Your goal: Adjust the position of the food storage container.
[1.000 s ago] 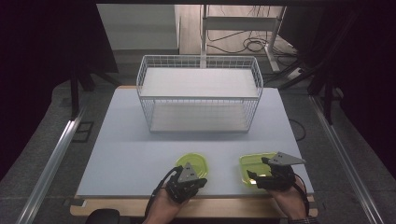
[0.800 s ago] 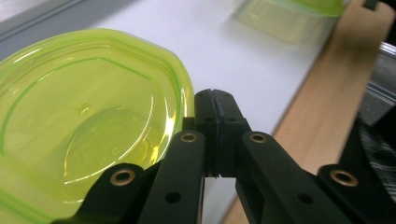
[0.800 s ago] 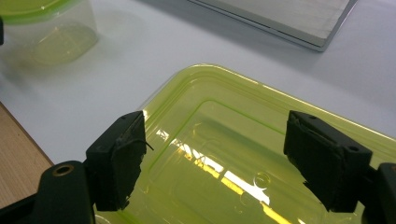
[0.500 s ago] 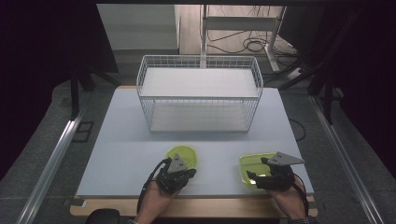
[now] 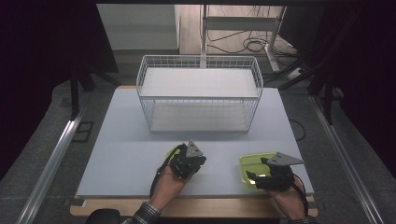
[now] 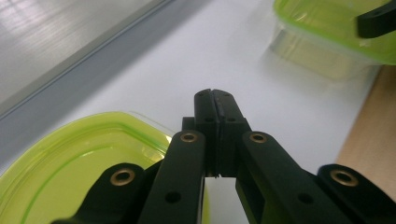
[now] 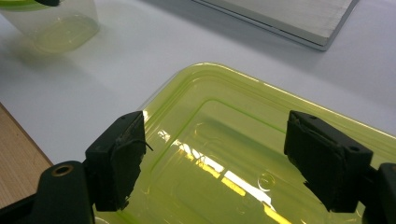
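The left gripper [image 5: 183, 164], jaws pressed together, has shifted from beside the round green container [image 6: 70, 163] to above its edge. The right gripper [image 5: 261, 177] stays spread wide over the rectangular green container [image 7: 243, 154] on the white surface [image 5: 121, 163].

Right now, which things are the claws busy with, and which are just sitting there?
In the job:
- left claw, shut, over one green-lidded box
- right claw, open, over the other green-lidded box

Just sitting there:
- white wire basket
- cables on the floor
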`<state>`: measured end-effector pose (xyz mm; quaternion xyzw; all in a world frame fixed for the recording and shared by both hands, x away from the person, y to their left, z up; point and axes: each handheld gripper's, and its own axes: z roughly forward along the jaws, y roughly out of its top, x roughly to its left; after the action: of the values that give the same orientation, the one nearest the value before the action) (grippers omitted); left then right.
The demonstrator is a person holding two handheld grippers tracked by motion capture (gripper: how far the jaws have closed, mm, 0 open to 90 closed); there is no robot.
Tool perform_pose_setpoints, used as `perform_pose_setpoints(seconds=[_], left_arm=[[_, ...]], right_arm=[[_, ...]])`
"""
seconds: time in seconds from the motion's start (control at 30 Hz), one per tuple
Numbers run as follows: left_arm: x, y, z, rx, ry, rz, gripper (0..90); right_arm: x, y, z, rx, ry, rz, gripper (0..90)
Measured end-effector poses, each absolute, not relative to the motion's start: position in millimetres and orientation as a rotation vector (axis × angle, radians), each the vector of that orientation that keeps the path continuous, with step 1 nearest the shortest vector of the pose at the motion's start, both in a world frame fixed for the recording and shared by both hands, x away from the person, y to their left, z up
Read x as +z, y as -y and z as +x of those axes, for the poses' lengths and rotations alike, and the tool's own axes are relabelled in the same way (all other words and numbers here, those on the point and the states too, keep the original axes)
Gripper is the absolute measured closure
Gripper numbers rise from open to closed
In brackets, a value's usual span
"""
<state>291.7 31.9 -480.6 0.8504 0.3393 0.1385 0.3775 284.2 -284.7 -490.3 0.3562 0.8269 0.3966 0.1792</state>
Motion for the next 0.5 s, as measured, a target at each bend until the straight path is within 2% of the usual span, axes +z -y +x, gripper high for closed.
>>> perform_pose_setpoints(seconds=[0.33, 0.5], left_arm=[[-485, -43, 293, 0.355, -0.900, 2.177, 89.7], [-486, -65, 294, 0.368, -0.948, 2.162, 89.7]], right_arm=[[-490, 285, 284, 1.124, -2.335, 1.005, 20.9], [-490, 285, 284, 1.137, -2.331, 1.029, 21.0]])
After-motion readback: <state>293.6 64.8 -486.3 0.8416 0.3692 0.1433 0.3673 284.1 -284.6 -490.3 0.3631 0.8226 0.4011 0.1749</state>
